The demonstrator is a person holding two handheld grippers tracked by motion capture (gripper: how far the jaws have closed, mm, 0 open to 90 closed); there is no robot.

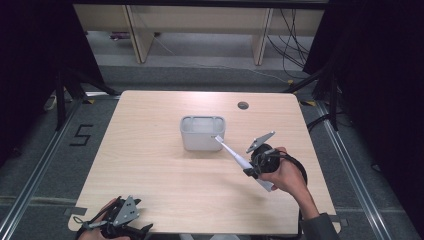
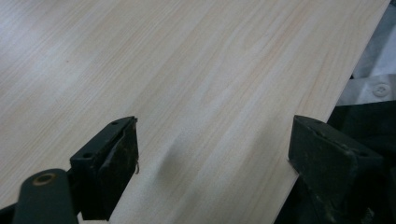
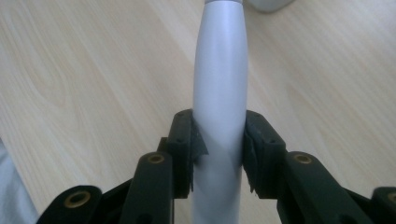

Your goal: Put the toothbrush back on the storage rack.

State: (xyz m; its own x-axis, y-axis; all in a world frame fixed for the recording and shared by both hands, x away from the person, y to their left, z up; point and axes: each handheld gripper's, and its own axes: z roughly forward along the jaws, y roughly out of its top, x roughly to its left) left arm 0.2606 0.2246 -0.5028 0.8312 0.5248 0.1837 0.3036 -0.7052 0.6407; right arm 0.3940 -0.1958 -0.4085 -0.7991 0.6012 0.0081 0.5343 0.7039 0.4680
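A white electric toothbrush is held above the table, its brush head close to the near right corner of a grey rectangular bin. My right gripper is shut on the toothbrush's thick handle, both pads pressing its sides. The handle's rear end sticks out toward the person behind the hand. My left gripper rests at the table's near left edge. In the left gripper view its jaws stand wide apart over bare wood, the left gripper open and holding nothing.
The light wooden table has a round cable hole at the far right. Beyond it stand a wooden shelf unit and loose cables on the floor. Dark curtains flank both sides.
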